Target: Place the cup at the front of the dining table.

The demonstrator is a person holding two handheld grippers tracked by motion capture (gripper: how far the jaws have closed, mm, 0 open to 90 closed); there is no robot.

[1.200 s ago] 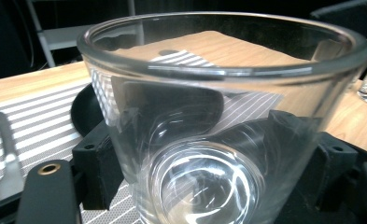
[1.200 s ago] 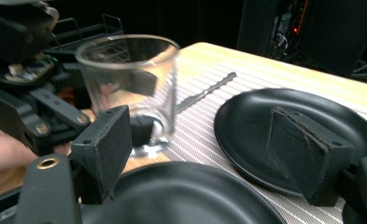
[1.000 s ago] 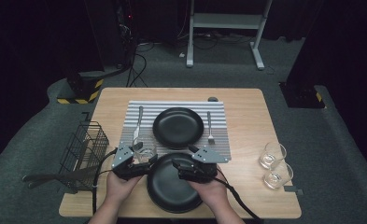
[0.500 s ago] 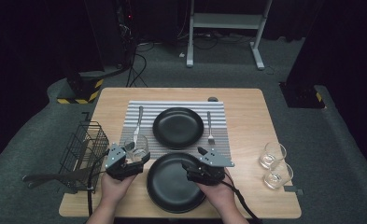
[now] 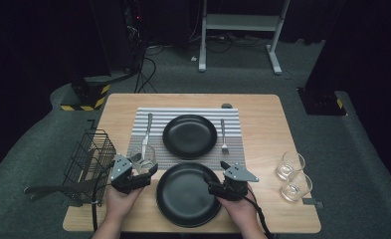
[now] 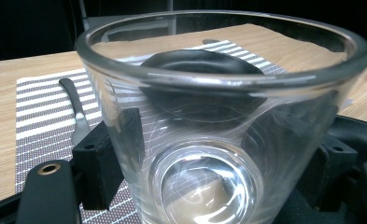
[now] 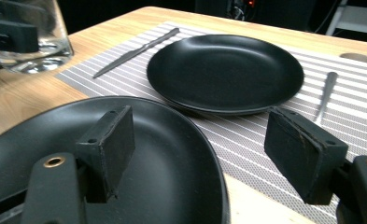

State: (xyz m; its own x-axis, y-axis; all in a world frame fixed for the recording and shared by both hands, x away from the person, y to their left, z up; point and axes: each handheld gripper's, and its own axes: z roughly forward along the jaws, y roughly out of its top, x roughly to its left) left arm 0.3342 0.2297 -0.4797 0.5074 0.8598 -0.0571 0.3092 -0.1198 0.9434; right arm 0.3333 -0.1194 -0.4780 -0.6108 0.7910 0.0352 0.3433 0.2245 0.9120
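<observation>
Left gripper view is mostly glass [image 6: 218, 126], gripped in my left tongs [image 6: 209, 154] lower left of centre, hiding the pads. Right tongs [image 7: 214, 149] gape wide over the near plate [image 7: 125, 154]. No labels anywhere.

Between the right gripper's [image 7: 204, 158] jaws lies the near plate's [image 7: 162, 154] rim; beyond them, probably bare striped mat [image 7: 246, 135] before the far plate [image 7: 225, 72].

Two black plates [image 5: 189, 135] [image 5: 185, 195] lay on the table, one on the striped mat and one nearer the person. Three glasses [image 5: 144, 158] [image 5: 290, 165] [image 5: 296, 186] stood there, with two pieces of cutlery [image 5: 146, 134] [image 5: 223, 134] and one wire basket [image 5: 91, 162].
</observation>
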